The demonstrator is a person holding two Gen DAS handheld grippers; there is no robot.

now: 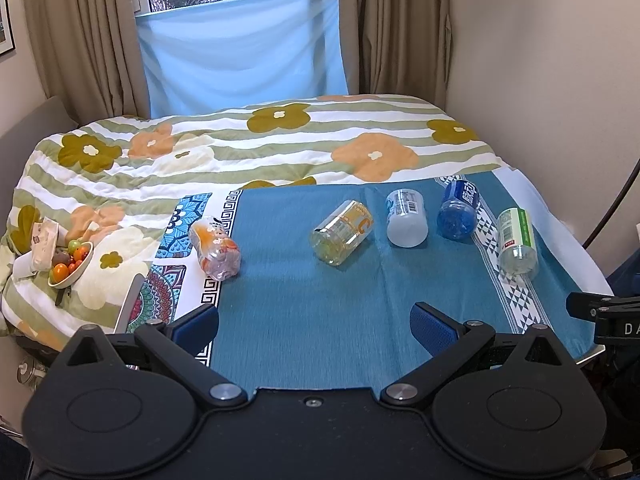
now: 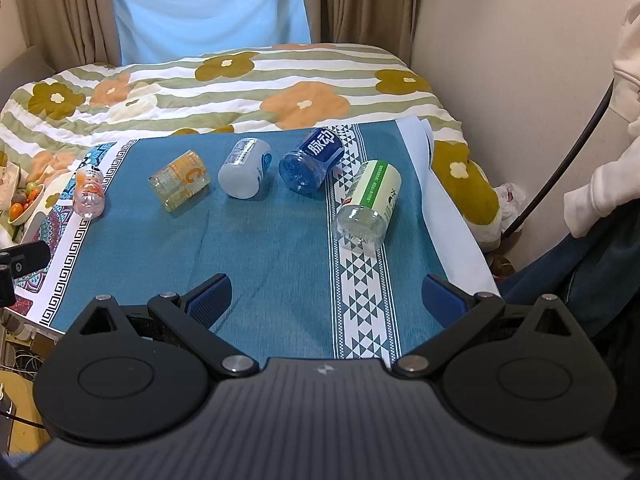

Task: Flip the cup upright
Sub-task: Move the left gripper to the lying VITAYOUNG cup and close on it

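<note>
Several cut-bottle cups lie on their sides on a teal cloth (image 1: 304, 320). From left to right they are an orange-label cup (image 1: 215, 248), a yellow-label cup (image 1: 342, 233), a white cup (image 1: 406, 218), a blue cup (image 1: 459, 209) and a green-label cup (image 1: 516, 245). The right wrist view shows the same row: orange (image 2: 89, 197), yellow (image 2: 180, 186), white (image 2: 245, 174), blue (image 2: 312, 160), green (image 2: 368, 206). My left gripper (image 1: 314, 330) is open and empty, near the cloth's front edge. My right gripper (image 2: 326, 300) is open and empty, short of the green-label cup.
The cloth lies on a bed with a flowered quilt (image 1: 240, 140). A bowl of small fruit (image 1: 70, 266) sits at the left edge. A wall (image 1: 560, 60) runs along the right. A person's sleeve (image 2: 624, 128) and a cable (image 2: 560, 160) are at the right.
</note>
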